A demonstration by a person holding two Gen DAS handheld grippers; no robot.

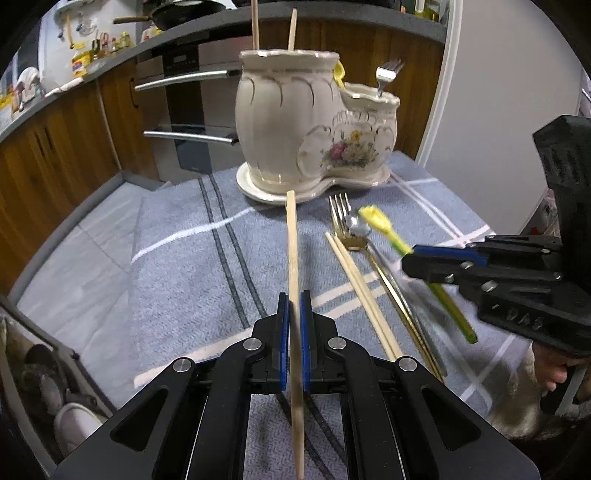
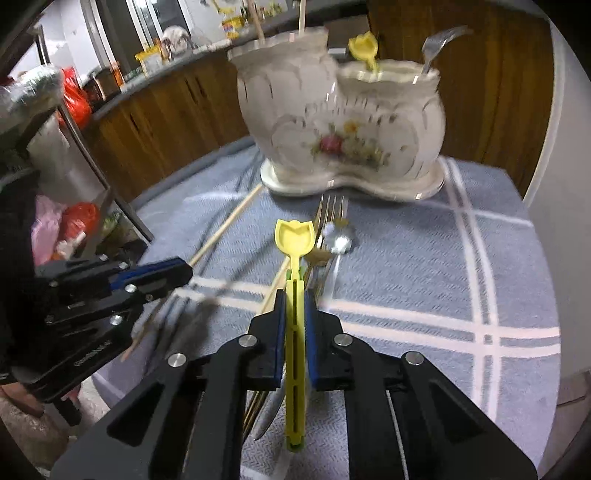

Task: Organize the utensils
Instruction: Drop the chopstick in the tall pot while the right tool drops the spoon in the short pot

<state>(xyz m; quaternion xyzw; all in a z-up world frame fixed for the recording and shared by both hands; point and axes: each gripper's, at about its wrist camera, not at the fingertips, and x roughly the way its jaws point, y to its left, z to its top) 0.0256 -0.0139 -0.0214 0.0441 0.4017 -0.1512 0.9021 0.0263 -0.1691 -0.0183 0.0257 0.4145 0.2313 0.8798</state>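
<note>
Cream ceramic, trimmed in gold and painted with a spray of pink and yellow flowers, makes up the two-compartment utensil holder [image 1: 314,125], which stands on its matching saucer at the far end of the surface [image 1: 177,258], on a blue-grey cloth crossed by white and dark stripes. No writing on the holder can be read; raised lettering on the side of the left gripper's body in the right wrist view is too blurred to make out.

The taller compartment holds two wooden chopsticks [image 1: 255,26] standing upright. The lower compartment holds a metal fork [image 1: 386,77], tines up, and a yellow tulip-shaped spoon [image 2: 364,46].

The left gripper [image 1: 294,317] is pressed together on a single pale wooden chopstick [image 1: 292,251], which runs forward between the blue pads with its tip pointing toward the holder's base, raised off the cloth.

The right gripper [image 2: 295,306] pinches the slotted yellow-green handle of a second tulip-shaped plastic spoon [image 2: 294,236], its bowl forward and lifted above the remaining pile.

That pile lies on the cloth in front of the holder: a pair of chopsticks [image 1: 362,291], a silver fork [image 1: 340,210], a gold-coloured spoon [image 1: 356,243] and other long metal handles side by side.
</note>
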